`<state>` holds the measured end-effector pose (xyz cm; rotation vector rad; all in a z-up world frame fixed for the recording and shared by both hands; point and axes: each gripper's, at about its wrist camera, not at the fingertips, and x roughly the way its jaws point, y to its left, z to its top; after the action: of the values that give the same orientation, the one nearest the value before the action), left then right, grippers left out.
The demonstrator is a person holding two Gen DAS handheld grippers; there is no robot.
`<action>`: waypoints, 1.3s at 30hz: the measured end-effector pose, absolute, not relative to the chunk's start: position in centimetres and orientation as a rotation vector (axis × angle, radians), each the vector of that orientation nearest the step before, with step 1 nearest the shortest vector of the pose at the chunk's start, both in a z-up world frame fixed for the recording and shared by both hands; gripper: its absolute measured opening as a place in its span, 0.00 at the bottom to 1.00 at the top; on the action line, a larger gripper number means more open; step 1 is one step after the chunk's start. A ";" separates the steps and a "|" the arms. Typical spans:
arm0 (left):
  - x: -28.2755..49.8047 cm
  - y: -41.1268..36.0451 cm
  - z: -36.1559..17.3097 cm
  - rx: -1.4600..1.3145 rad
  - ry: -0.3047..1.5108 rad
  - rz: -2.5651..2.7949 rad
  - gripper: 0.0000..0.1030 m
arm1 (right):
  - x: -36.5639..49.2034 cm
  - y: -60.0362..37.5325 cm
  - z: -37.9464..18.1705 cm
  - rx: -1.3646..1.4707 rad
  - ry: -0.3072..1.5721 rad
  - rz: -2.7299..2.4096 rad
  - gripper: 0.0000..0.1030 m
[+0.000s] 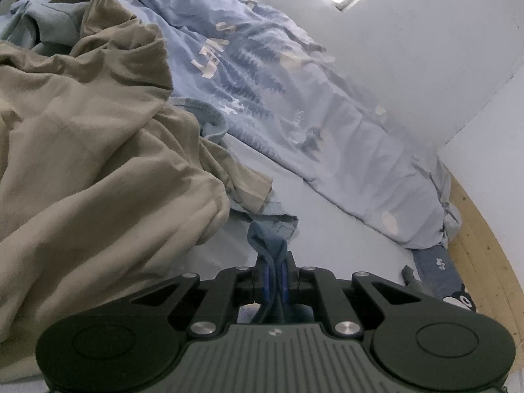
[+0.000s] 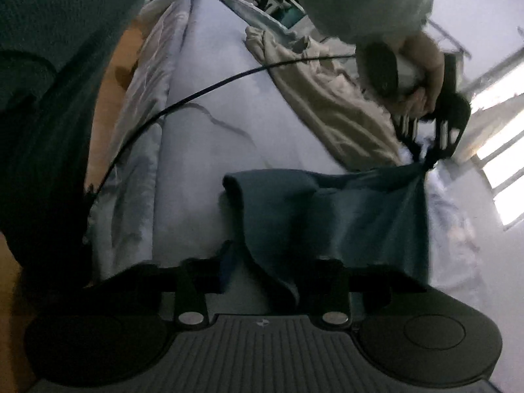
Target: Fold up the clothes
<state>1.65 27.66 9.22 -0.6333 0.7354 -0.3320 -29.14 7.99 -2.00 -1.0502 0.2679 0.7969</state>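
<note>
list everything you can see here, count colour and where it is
dark blue garment: 1, dark blue, stretched over the bed between both grippers
tan garment: 1, tan, crumpled on the bed
duvet: 1, light blue with tree print, bunched along the wall
bed sheet: 1, pale blue, covering the mattress
cable: 1, black, hanging across the bed
left gripper: 1, black, jaws shut on a garment corner
right gripper: 1, black, garment edge between the jaws
hand: 1, holding the left gripper
</note>
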 end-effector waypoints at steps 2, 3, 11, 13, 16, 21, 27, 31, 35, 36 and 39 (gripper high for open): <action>1.6 27.9 9.1 -0.639 0.736 -0.335 0.05 | -28.4 8.4 -1.6 -0.987 0.317 0.793 0.02; 1.7 28.0 9.1 -0.639 0.738 -0.335 0.05 | -28.4 8.6 -1.0 -0.950 0.330 0.781 0.02; 1.9 28.2 7.9 -0.629 0.768 -0.308 0.05 | -31.7 9.3 1.2 -0.822 0.361 0.875 0.04; 1.9 28.4 7.4 -0.631 0.775 -0.299 0.05 | -32.0 9.2 0.8 -0.839 0.385 0.890 0.10; 1.8 28.6 7.2 -0.626 0.778 -0.297 0.05 | -33.1 8.5 0.5 -0.876 0.351 0.854 0.41; 1.7 28.6 7.4 -0.628 0.773 -0.309 0.05 | -33.8 6.8 0.4 -0.917 0.249 0.715 0.59; 1.6 28.5 7.6 -0.629 0.770 -0.320 0.05 | -32.9 5.7 -0.7 -0.980 0.215 0.583 0.65; 1.6 28.6 7.6 -0.632 0.773 -0.323 0.05 | -32.6 5.6 -1.6 -1.010 0.227 0.578 0.65; 1.6 28.5 7.7 -0.633 0.773 -0.325 0.05 | -32.9 5.8 -2.2 -1.030 0.215 0.611 0.65; 1.6 28.5 7.7 -0.634 0.773 -0.325 0.05 | -33.0 5.9 -2.4 -1.035 0.212 0.618 0.65; 1.6 28.5 7.6 -0.636 0.772 -0.324 0.05 | -33.3 6.4 -3.0 -1.063 0.193 0.618 0.65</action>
<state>1.56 28.48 7.61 -0.6360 0.7718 -0.3239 -33.27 6.41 -3.01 -1.0627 0.1931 0.6185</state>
